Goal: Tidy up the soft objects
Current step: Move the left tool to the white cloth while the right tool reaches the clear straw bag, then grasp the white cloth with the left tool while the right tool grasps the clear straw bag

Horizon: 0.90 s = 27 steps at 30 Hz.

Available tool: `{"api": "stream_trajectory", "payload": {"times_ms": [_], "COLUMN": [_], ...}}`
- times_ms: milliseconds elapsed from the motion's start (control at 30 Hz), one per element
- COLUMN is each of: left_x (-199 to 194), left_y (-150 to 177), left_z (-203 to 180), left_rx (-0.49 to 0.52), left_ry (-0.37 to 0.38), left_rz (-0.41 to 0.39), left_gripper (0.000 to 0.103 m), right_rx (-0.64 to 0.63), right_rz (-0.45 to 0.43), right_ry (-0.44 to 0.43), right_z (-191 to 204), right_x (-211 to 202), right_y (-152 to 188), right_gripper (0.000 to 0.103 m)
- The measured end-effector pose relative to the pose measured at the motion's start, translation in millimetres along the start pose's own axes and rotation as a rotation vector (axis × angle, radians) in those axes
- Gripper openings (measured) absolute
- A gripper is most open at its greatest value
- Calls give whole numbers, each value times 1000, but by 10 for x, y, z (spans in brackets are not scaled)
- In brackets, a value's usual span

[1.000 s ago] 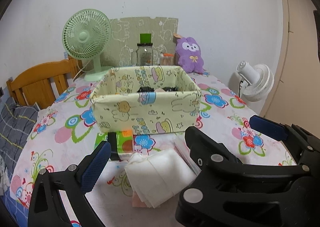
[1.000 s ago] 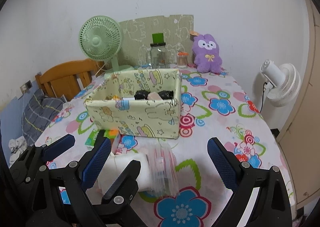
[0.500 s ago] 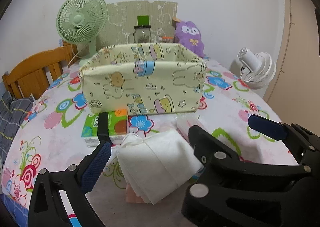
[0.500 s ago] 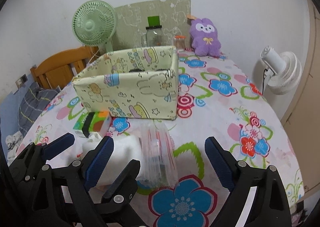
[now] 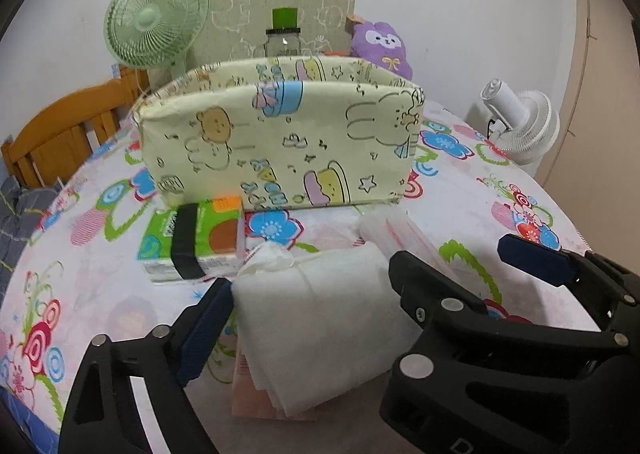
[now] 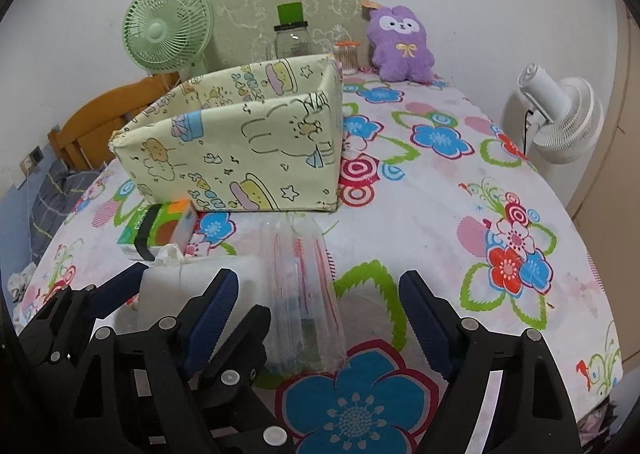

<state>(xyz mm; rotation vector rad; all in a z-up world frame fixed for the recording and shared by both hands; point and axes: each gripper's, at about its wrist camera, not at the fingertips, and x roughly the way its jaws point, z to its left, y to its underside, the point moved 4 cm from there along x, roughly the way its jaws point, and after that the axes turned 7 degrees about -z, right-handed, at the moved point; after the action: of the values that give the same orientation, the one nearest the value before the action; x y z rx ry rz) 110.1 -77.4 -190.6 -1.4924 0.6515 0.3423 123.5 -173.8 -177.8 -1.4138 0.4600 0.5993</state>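
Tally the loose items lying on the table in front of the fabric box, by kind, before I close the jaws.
White folded cloth stack: 1
Green tissue pack: 1
Clear plastic bag: 1
Pink flat item under the cloth stack: 1, kind unclear
Total: 4

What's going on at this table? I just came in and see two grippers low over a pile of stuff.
A person is tidying soft items with two handheld grippers. The left gripper, open, straddles a stack of white cloths lying on the floral tablecloth. The right gripper, also open, is lined up on a clear plastic bag beside the stack. Neither item is gripped yet. A green tissue pack lies in front of the cartoon-print fabric storage box.
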Motion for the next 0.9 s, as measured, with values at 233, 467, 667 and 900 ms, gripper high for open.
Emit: {"api": "stream_trajectory", "payload": {"times_ms": [233,467,667,900], "left_x": [12,17,54,95], "left_y": [-1,-38,-52,-33], "left_z": [12,41,43,-10], "left_rx": [-7,-9,0,22], "left_ry": [-12,-24,-41,-60], "left_rz": [-6,-15,-10,-4], "left_gripper": [74,66,68,76], "right_rx": [6,2,31,59], "right_rz": [0,-17,2,43], "right_ry": [-8,-13,-22,-11], "right_z": [8,30,-23,-119], "right_x": [31,23,70,176], "right_y": [-4,-43,-52,-25], "right_gripper": [84,77,74,58]}}
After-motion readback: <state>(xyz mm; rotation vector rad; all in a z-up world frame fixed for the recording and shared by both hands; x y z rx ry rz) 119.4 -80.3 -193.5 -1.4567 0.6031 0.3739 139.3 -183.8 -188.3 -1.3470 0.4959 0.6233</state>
